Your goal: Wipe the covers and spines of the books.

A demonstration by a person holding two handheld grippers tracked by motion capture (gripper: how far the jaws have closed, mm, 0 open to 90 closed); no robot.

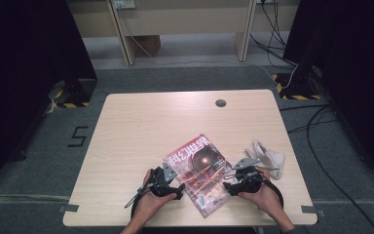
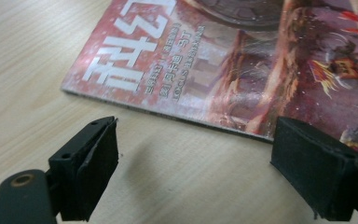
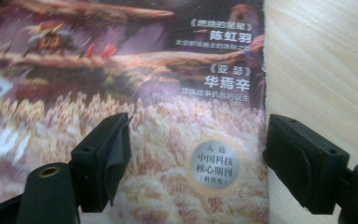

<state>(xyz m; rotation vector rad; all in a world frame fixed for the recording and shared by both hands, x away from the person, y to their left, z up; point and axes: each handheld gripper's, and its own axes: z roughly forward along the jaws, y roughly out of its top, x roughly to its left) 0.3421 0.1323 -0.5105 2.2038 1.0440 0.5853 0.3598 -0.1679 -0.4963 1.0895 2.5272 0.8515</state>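
A magazine (image 1: 199,171) with a red illustrated cover lies flat and slanted on the near part of the wooden table (image 1: 146,122). At the magazine's left edge my left gripper (image 1: 179,190) rests in a hand. In the left gripper view its jaws (image 2: 196,135) stand wide open over bare wood, just short of the magazine's bound edge (image 2: 205,60). My right gripper (image 1: 230,186) is at the magazine's right side, held by the other hand. Its open jaws (image 3: 198,133) straddle the cover's corner (image 3: 135,84), with nothing pinched between them.
A crumpled white cloth (image 1: 268,158) lies on the table just right of my right gripper. A round cable hole (image 1: 220,103) sits near the far edge. Cables trail on the floor to the right of the table.
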